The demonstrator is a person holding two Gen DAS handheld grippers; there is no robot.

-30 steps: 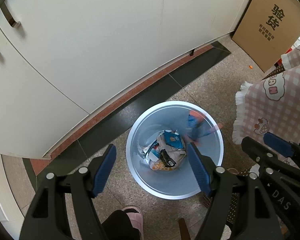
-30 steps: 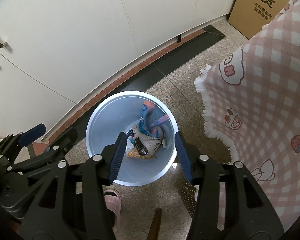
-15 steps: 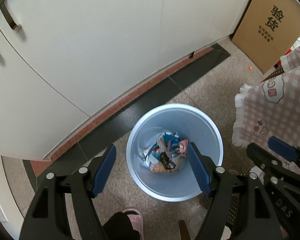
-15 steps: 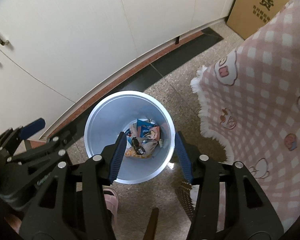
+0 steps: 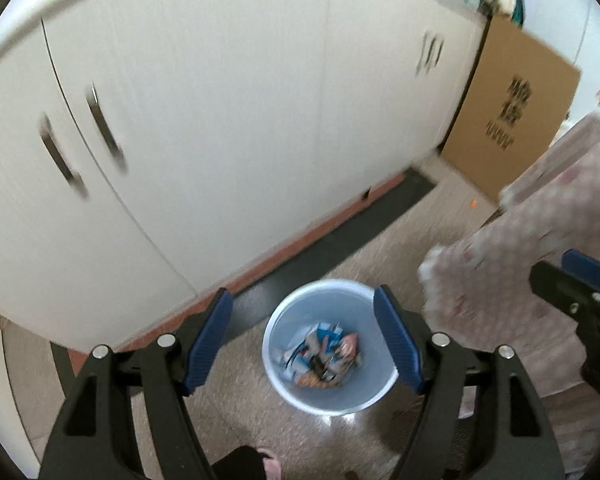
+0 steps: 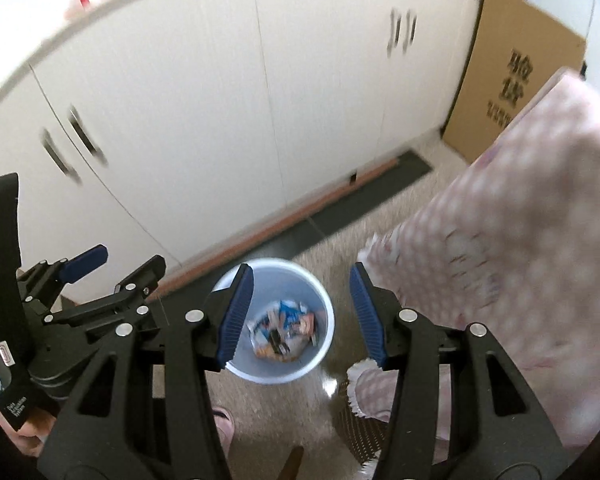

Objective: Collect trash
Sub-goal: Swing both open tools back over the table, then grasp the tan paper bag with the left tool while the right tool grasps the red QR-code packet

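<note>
A pale blue bin stands on the speckled floor, with a heap of wrappers at its bottom. High above it my left gripper stands open, nothing between its blue pads. The right wrist view shows the same bin and wrappers far below. My right gripper is open too and holds nothing. The left gripper also shows at the left of the right wrist view, and the right gripper's fingers at the right edge of the left wrist view.
White cabinet doors with dark handles rise behind the bin. A brown cardboard box leans at the far right. A pink checked cloth hangs over a table beside the bin. A pink slipper shows below.
A blue wrapper fell into the bin and settled on the heap. Both grippers then rose well above the bin and tipped up, so the bin looks smaller and more cabinet shows.
</note>
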